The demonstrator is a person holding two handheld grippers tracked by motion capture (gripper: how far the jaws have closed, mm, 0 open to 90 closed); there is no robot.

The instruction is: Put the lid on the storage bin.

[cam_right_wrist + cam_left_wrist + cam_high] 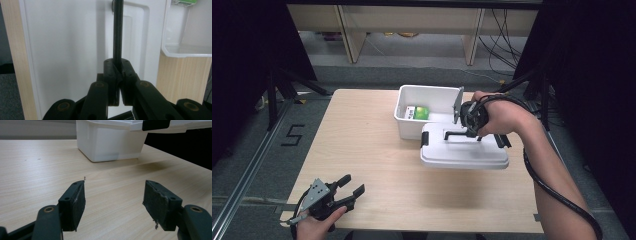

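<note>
A: What could go wrong here? The right tool has its jaws clamped on the thin black handle of the flat white plastic lid, and nothing else holds that lid.

B: That's my worry too. The handle is a narrow bar, so the lid could pivot or swing on it. In the high view, right of centre, the lid overlaps the near right corner of the white rectangular plastic bin and juts out past it. If one edge catches the bin's rim, the lid may twist out of the pads or shove the bin across the pale wooden desk.

A: And the black latch at the lid's right end?

B: It could snag the rim as well. Inside the bin, toward the upper middle of the frame, lies a small green and white packet; a lid that tips in could land on it.

A: How do the hands sit?

B: The right hand reaches in from the right edge, wrist bent, tool pointing down onto the lid's top. The left tool sits at the lower left, low over the desk, jaws wide apart with nothing between them, aimed toward the bin.
</note>
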